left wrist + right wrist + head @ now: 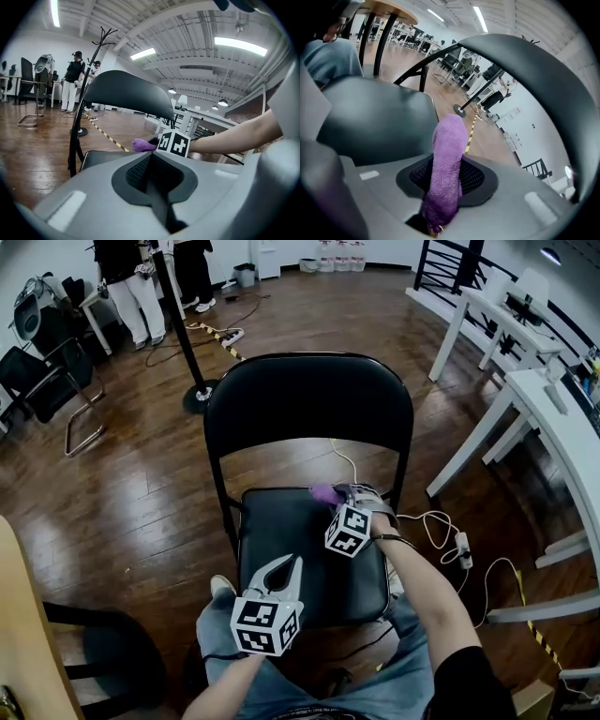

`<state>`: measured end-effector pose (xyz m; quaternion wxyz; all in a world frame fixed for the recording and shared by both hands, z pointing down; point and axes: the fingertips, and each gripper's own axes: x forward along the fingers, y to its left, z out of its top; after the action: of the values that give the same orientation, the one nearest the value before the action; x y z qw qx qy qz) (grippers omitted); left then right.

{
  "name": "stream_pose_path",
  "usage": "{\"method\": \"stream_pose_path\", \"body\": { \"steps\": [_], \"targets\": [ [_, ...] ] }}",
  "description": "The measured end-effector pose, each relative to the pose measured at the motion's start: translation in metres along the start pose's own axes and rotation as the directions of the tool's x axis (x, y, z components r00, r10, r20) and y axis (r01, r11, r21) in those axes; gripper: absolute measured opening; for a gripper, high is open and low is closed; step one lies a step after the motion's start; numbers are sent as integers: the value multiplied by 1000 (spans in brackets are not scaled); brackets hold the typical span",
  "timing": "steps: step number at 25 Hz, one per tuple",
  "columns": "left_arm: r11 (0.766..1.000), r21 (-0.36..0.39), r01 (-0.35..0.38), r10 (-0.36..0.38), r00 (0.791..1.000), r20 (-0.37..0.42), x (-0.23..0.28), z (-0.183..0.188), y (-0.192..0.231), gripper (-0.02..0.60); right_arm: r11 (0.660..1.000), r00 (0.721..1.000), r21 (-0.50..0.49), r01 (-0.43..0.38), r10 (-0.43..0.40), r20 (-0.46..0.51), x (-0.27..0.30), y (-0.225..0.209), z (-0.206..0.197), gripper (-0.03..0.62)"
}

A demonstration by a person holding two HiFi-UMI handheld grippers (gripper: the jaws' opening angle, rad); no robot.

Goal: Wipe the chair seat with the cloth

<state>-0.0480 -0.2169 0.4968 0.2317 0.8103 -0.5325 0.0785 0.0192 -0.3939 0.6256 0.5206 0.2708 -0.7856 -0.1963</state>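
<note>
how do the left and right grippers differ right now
The right gripper is shut on the cloth at the back of the seat; the left gripper is open and empty, over the seat's front. Each carries a marker cube.

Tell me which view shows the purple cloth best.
The right gripper view: the purple cloth fills the middle, its nap clear, pinched in the right gripper. The head view shows only a small purple tuft at the rear of the chair seat. The left gripper view shows a small lump beside that gripper's marker cube.
</note>
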Motion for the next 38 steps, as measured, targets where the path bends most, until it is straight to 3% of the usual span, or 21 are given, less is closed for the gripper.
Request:
{"method": "stream_pose_path", "body": {
  "steps": [7,15,24,38],
  "targets": [
    [1000,2,-13,13,999,-39,11,-13,6,5,1000,1000,-3,-18,18,-23,21,6,-12,110],
    [1000,1,-30,30,999,-34,7,-13,3,5,999,999,2,-35,35,-1,-1,29,-12,110],
    [999,18,-38,38,999,-16,-8,-16,-15,5,995,996,46,-90,89,27,-48,89,-15,110],
    [999,43,-33,33,999,3,-17,-20,-40,5,988,987,38,-150,147,67,-134,188,-24,110]
  ]
}}
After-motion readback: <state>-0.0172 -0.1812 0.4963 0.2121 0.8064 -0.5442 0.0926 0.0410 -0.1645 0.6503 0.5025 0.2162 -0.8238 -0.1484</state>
